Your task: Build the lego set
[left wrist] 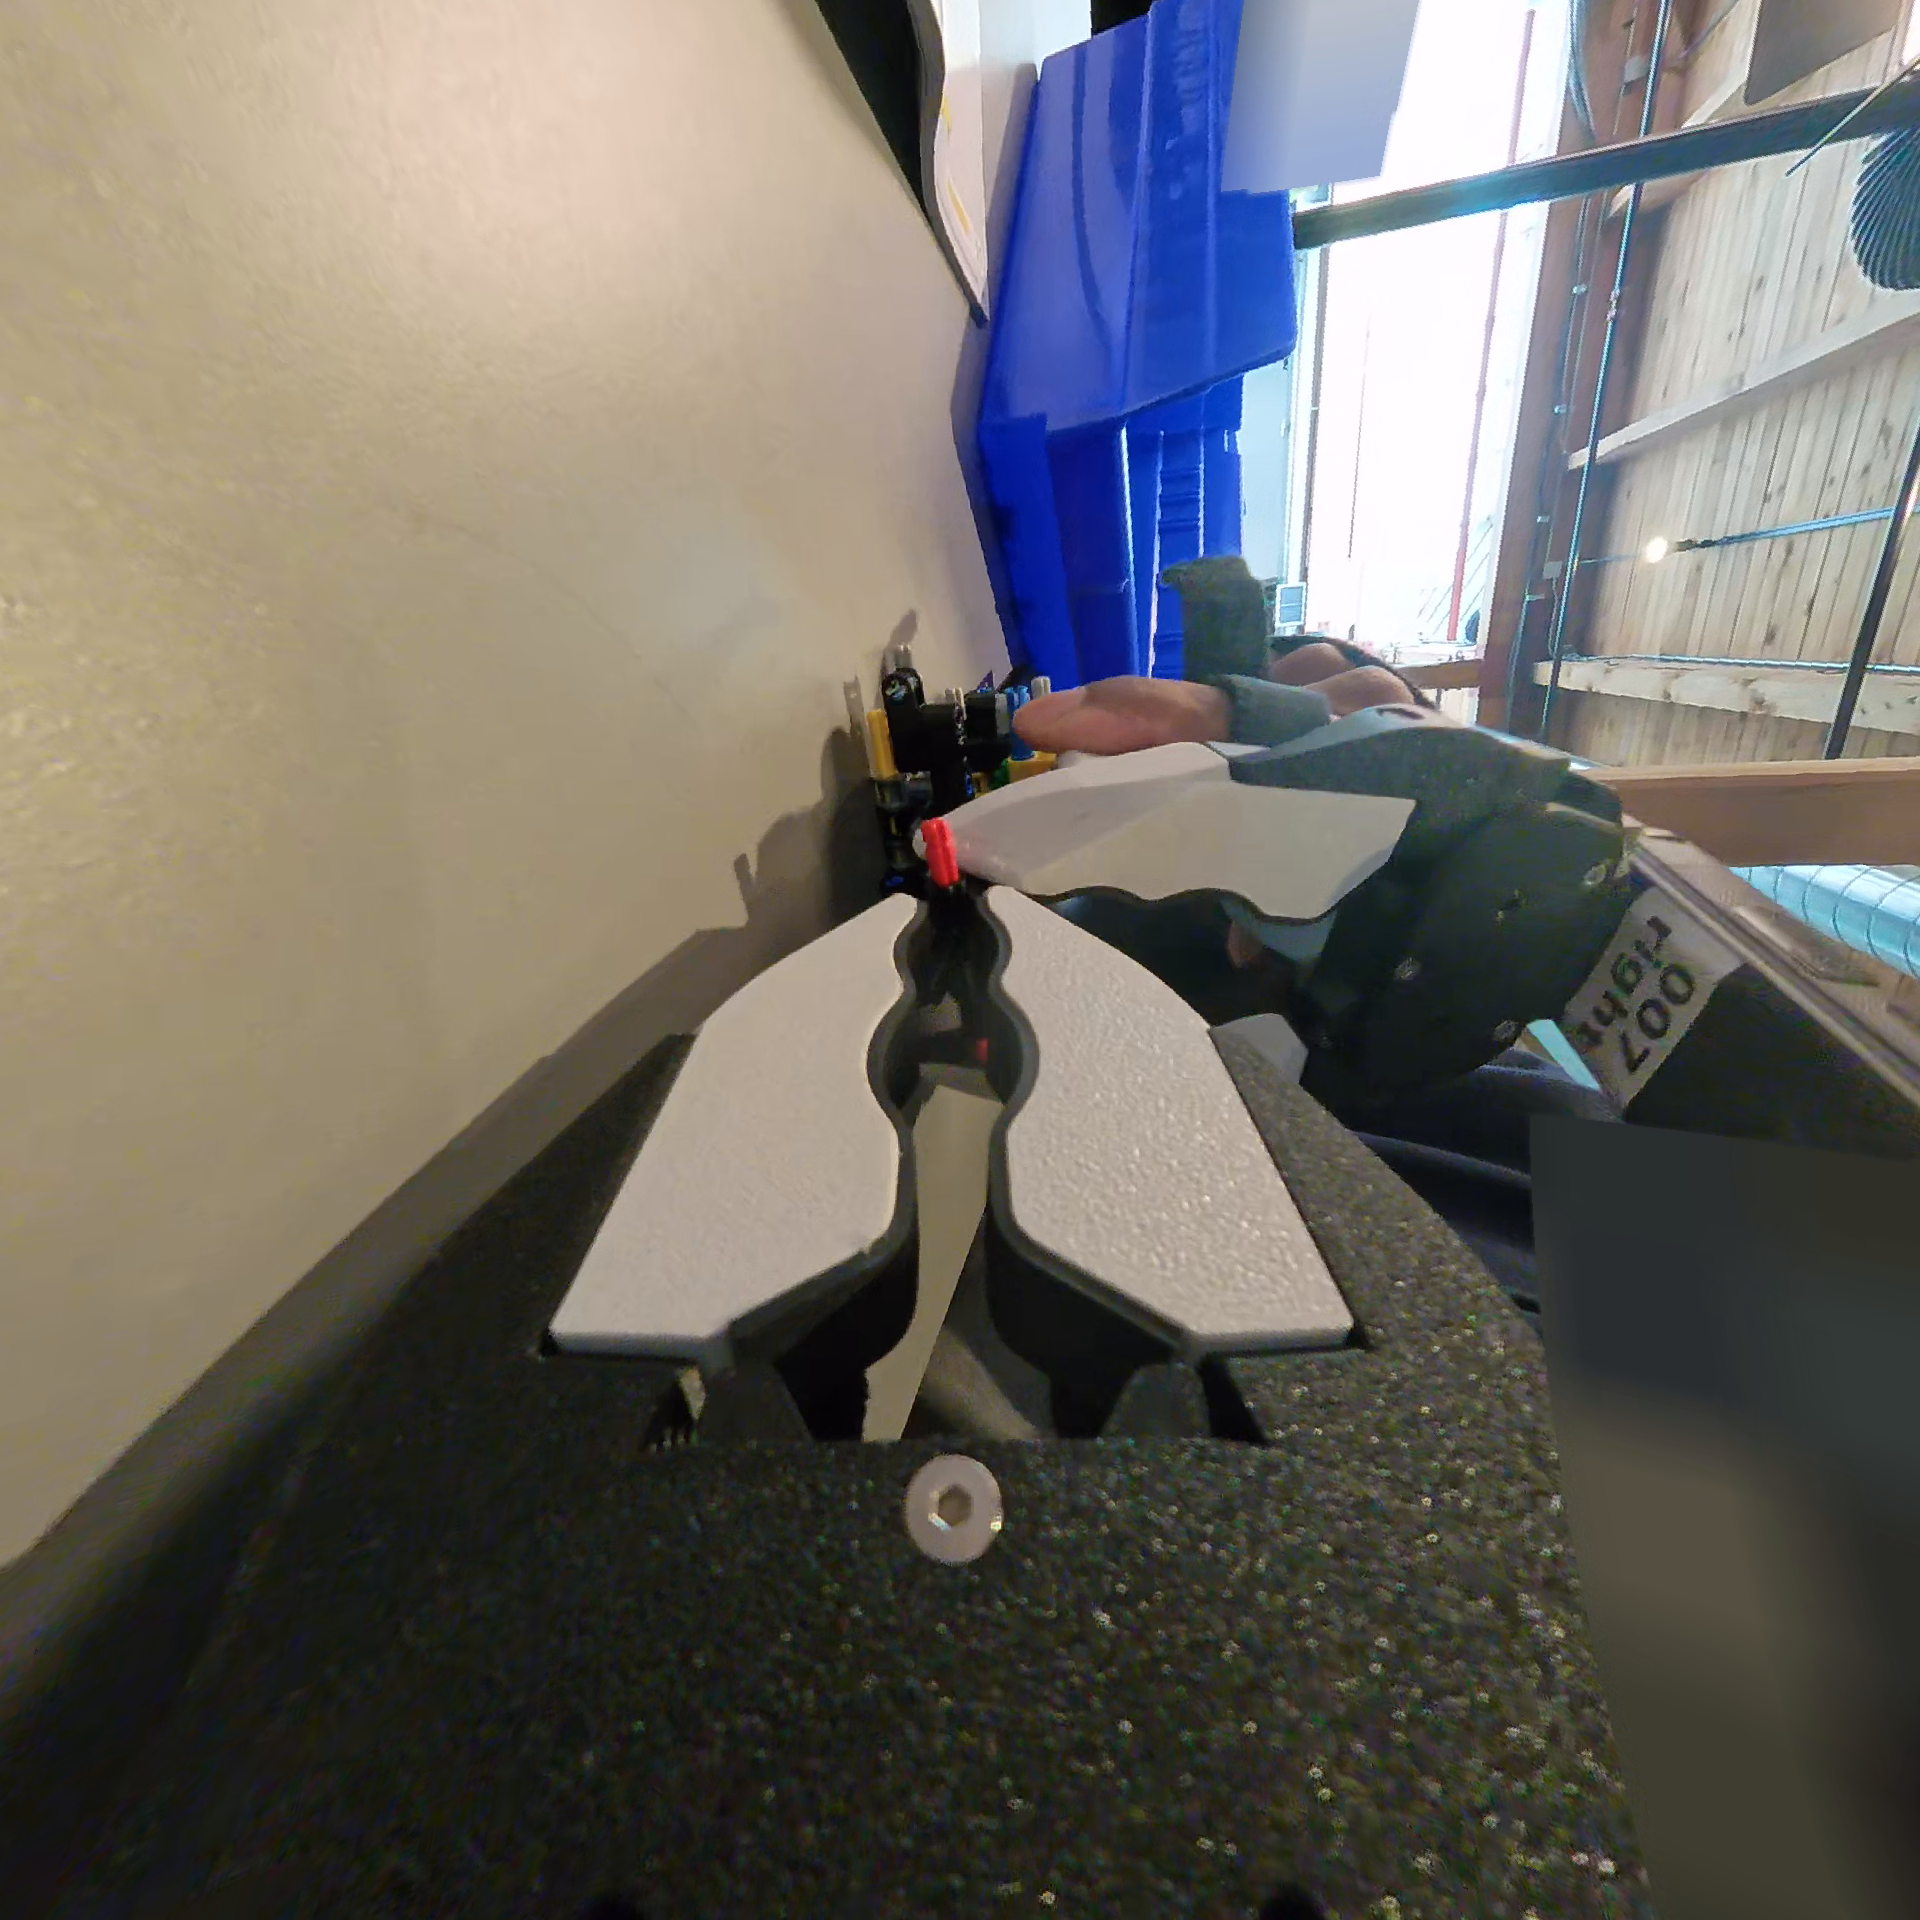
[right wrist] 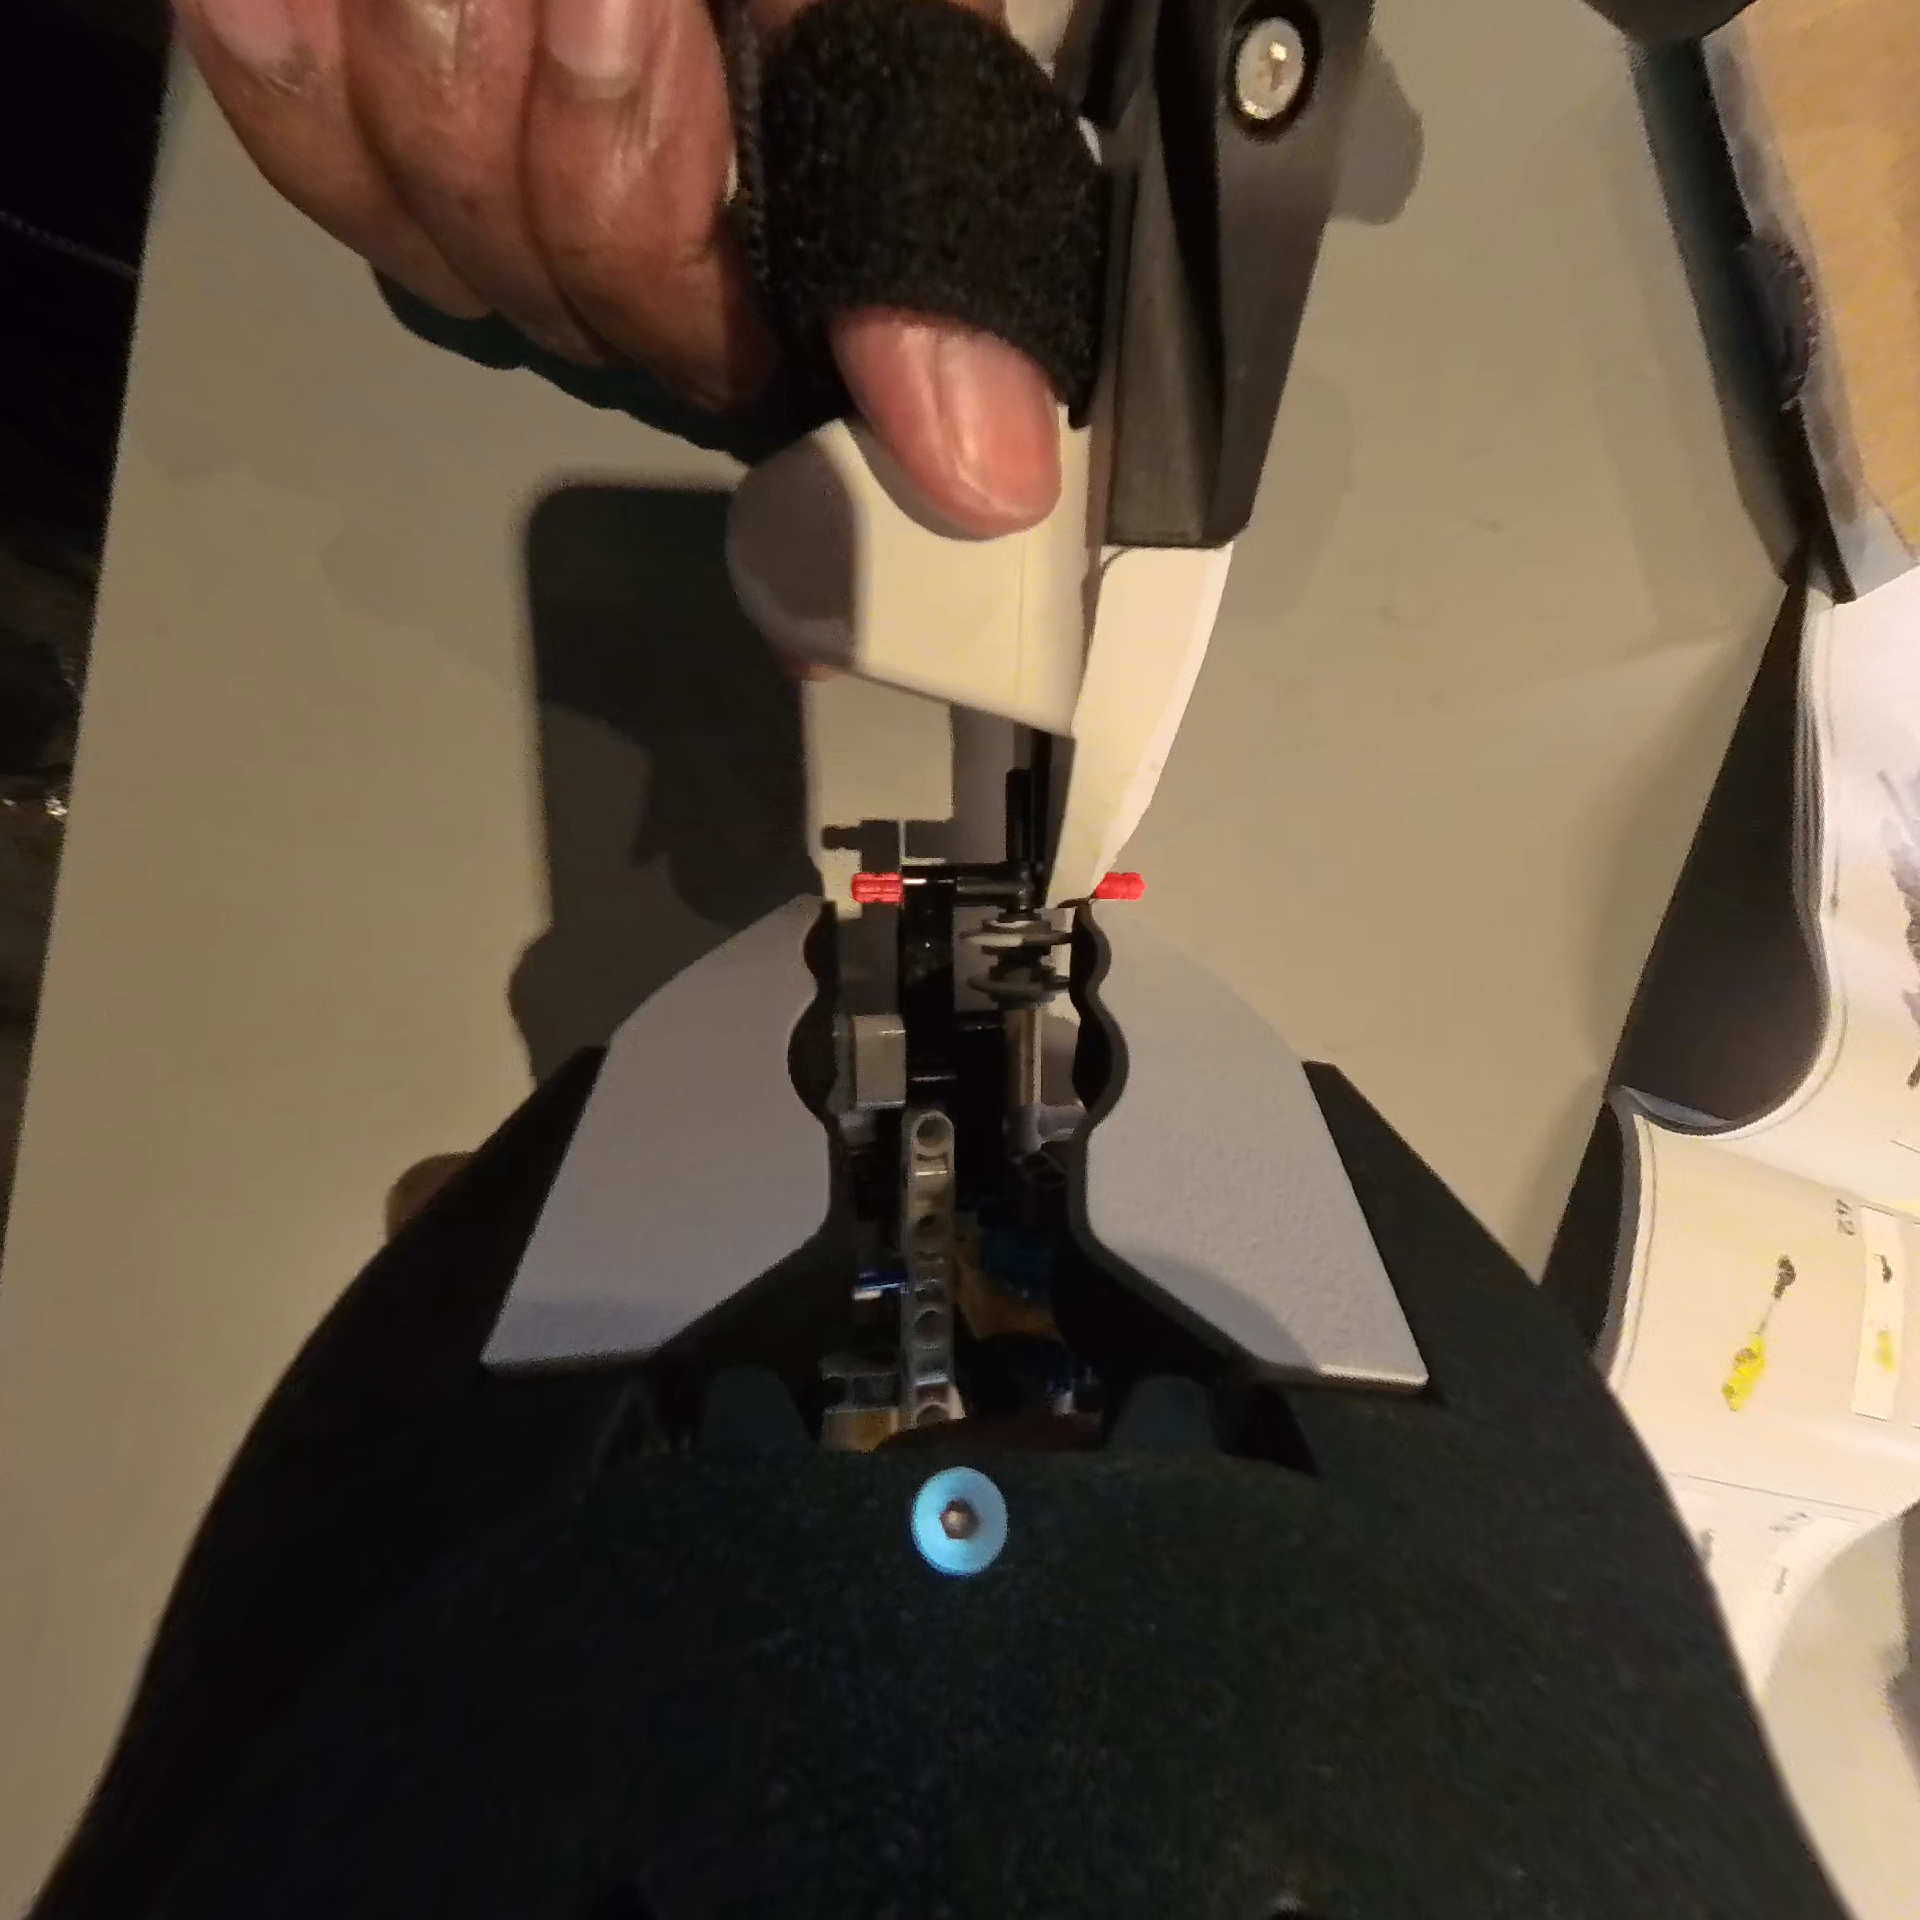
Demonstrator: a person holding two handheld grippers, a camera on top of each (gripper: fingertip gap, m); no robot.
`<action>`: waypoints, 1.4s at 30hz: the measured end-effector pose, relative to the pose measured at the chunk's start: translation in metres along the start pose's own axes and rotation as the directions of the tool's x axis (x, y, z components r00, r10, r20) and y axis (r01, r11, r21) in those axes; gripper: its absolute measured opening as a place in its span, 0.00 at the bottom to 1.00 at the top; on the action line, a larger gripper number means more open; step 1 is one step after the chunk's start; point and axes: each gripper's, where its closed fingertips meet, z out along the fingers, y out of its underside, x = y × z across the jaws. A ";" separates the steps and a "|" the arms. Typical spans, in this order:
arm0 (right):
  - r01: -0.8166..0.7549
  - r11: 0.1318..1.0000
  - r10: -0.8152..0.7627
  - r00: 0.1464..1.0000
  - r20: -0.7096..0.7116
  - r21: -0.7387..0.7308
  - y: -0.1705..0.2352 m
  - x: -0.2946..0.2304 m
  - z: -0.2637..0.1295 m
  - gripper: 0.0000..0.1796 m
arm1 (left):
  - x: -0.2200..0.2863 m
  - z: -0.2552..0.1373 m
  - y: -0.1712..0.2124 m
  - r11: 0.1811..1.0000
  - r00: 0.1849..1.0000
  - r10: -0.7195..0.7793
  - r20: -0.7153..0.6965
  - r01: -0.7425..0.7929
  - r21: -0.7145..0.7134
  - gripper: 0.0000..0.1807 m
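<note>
Right wrist view, centre left: my right gripper (right wrist: 956, 914) has its jaws part-way closed around the lego model (right wrist: 930, 1164), a black and grey assembly running down mid-frame over the pale table (right wrist: 312, 727), a red pin (right wrist: 876, 888) at its upper left. Centre right: my left gripper (right wrist: 1070, 894), seen side-on, pinches the axle beside a second red pin (right wrist: 1120, 886). Far right: instruction pages (right wrist: 1829, 1351). Left wrist view: its tips nearly meet.

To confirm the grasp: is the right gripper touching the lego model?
Touching. The right wrist view shows the right gripper closed on the lego model, both fingers against its sides.
</note>
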 end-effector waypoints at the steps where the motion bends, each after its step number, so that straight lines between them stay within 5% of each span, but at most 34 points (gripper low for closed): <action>1: -0.010 1.000 0.010 1.000 0.008 0.004 -0.001 -0.001 0.000 0.24 | 0.000 0.000 0.000 1.000 1.000 0.001 0.001 -0.001 0.002 0.04; 42: -0.012 1.000 0.013 0.999 -0.051 0.019 -0.003 0.005 0.001 0.20 | 0.000 -0.003 -0.002 0.995 0.997 -0.081 0.003 0.081 0.052 0.04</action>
